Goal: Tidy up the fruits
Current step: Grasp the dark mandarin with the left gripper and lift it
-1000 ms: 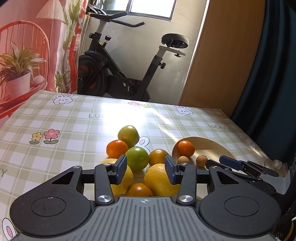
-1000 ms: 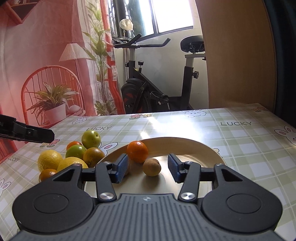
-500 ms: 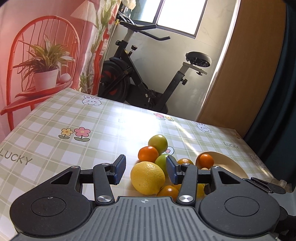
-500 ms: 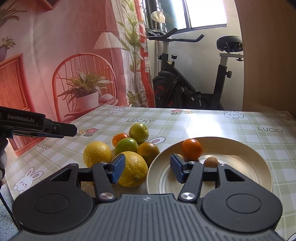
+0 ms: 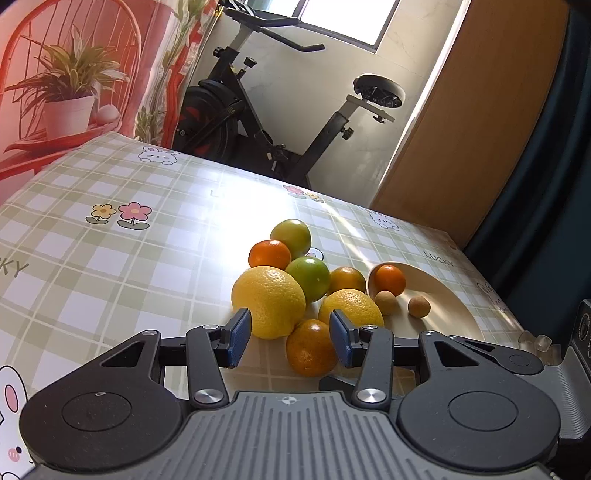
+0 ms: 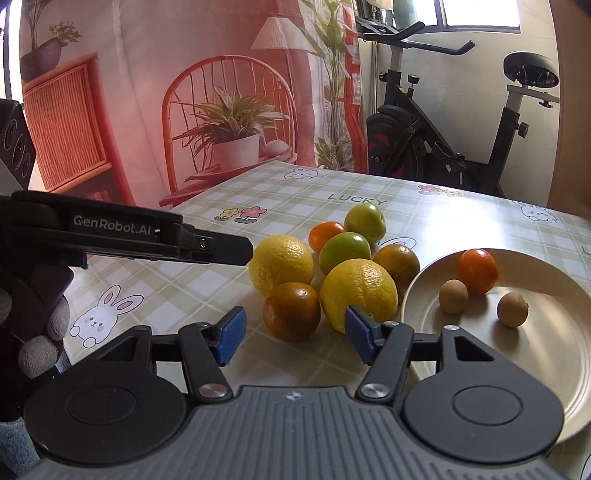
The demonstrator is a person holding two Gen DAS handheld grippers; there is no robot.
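Yellow lemon (image 5: pixel 268 301) nearer left tool (image 5: pixel 290 339)

Table (image 5: pixel 110 258) covered in green-check cloth with bunnies, flowers, "LUCKY" print; sun patch across it at 12 o'clock. Behind: black exercise bike (image 6: pixel 443 129) at 1 o'clock against a white wall, bright window (image 5: pixel 343 22) above. Red printed backdrop (image 6: pixel 166 74) (wicker chair, potted plant, lamp) at 10–11 o'clock. Wooden panel (image 5: pixel 480 129), dark curtain (image 5: pixel 554 166) at 2 o'clock.
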